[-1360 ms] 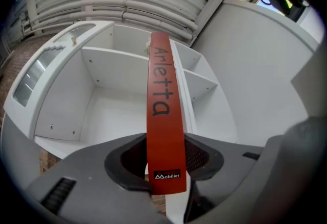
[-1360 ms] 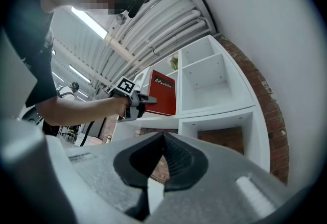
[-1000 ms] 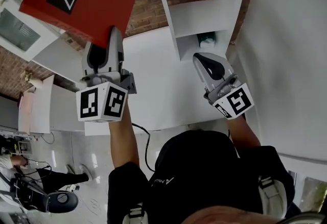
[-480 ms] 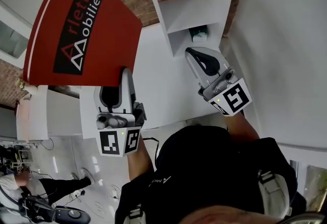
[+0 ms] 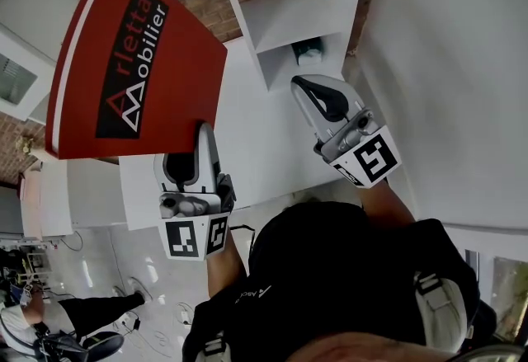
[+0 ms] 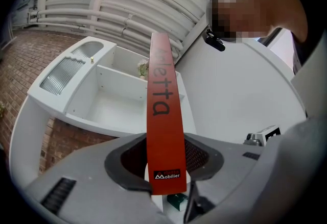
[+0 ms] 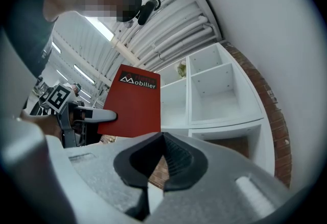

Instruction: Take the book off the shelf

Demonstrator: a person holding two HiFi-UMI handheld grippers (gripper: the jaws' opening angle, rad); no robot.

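A large red book [image 5: 140,63] with "Mobilier" lettering is clear of the white shelf unit [image 5: 289,18], held up in the air at the left. My left gripper [image 5: 202,133] is shut on its lower corner. In the left gripper view the red spine [image 6: 163,116] stands upright between the two dark pads [image 6: 204,154]. My right gripper [image 5: 301,86] hangs to the right of the book, in front of the shelf's lower compartments, shut and holding nothing. In the right gripper view the book's cover [image 7: 134,105] shows at the left with the left gripper [image 7: 94,115] on it, and the shelf [image 7: 214,95] at the right.
A small teal thing [image 5: 309,47] sits in one lower shelf compartment. A plain white wall [image 5: 445,63] runs along the right and brick wall [image 5: 210,18] shows behind the shelf. Another person [image 5: 49,327] stands on the floor at lower left.
The left gripper has come down and back towards me with the book, so the whole cover now shows. The right gripper has drifted slightly left and stays shut.
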